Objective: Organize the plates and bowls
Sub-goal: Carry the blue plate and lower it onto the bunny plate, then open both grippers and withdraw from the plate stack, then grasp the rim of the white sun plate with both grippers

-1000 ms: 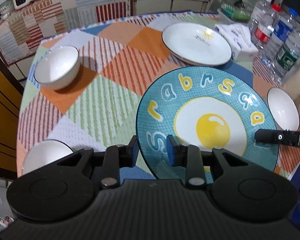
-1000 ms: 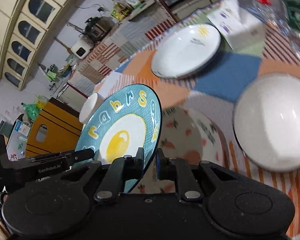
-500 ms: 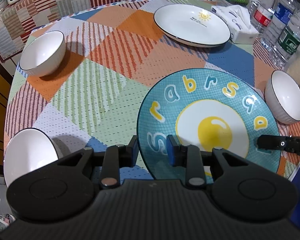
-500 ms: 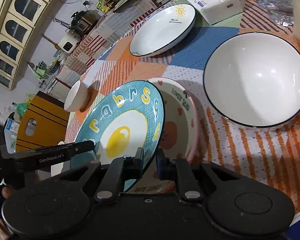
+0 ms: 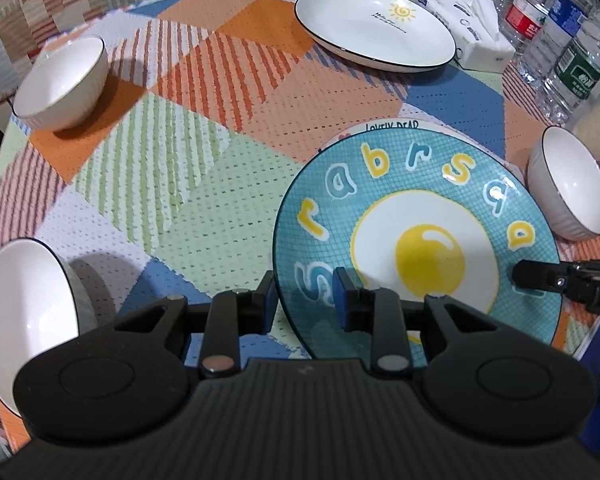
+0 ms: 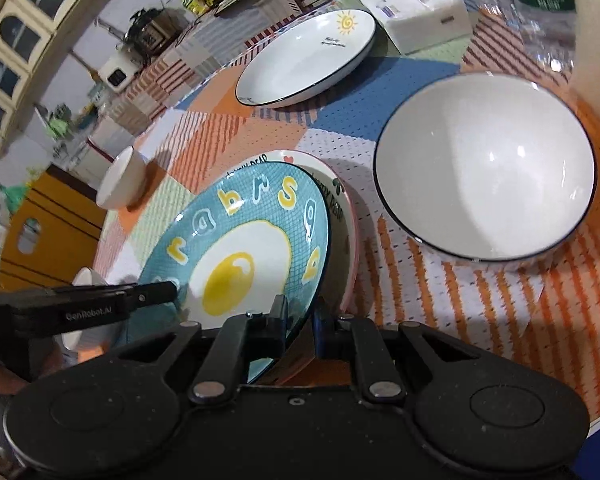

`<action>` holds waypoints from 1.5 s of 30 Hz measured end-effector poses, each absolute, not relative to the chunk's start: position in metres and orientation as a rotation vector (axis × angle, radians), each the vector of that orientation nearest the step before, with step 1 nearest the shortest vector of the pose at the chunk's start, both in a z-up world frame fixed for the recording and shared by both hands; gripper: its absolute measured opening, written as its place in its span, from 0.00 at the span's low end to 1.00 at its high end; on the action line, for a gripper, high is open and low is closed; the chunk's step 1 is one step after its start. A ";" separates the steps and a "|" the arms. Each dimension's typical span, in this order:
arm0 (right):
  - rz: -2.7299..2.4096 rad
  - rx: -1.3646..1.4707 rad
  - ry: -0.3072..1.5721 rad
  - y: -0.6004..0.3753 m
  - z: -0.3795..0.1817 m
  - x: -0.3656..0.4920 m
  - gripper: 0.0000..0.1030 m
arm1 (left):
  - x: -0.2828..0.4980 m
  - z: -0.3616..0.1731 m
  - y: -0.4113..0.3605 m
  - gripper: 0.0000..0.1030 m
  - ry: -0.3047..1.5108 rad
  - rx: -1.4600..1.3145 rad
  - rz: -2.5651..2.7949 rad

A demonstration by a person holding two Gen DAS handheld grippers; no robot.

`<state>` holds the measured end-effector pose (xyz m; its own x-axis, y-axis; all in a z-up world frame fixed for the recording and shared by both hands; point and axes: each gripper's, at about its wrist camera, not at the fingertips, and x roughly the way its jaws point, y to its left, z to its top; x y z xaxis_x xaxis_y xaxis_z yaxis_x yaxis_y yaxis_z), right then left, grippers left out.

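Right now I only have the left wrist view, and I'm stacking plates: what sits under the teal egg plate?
Observer: A pink-rimmed plate. The teal egg plate covers its left part.
Operator: Is the right gripper gripping?
Observer: Yes, the right gripper has its fingers shut on the teal egg plate's near rim.
Operator: Is the bowl clear of the stack?
Observer: The big white bowl stands apart from the pink-rimmed plate, with tablecloth showing between them.

A round table [image 5: 228,184] wears a patchwork cloth of orange, green and blue. On it lie three white bowls [image 5: 60,88] [image 5: 24,320] [image 5: 572,184], a sun plate [image 5: 374,26], a pink-rimmed plate [image 6: 346,216], a tissue pack [image 5: 472,28] and water bottles [image 5: 580,68].
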<state>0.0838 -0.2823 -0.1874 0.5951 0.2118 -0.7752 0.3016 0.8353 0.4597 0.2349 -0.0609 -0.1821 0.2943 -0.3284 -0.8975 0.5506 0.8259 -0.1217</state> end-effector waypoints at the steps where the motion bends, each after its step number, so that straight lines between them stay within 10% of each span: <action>1: -0.064 0.573 0.951 -0.280 -0.185 0.086 0.18 | 0.237 -0.183 -0.061 0.26 1.146 0.212 -0.592; 30: -0.005 0.337 0.837 -0.286 -0.056 0.113 0.36 | 0.242 -0.077 -0.101 0.32 0.970 0.432 -0.505; 45: 0.067 0.505 0.723 -0.359 -0.044 0.174 0.65 | 0.323 -0.065 -0.132 0.67 0.939 0.275 -0.495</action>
<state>0.1740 -0.3588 -0.0442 0.7534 0.2297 -0.6161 0.1123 0.8783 0.4648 0.3230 -0.1323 -0.0654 0.4912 -0.2850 -0.8231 0.5181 0.8552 0.0130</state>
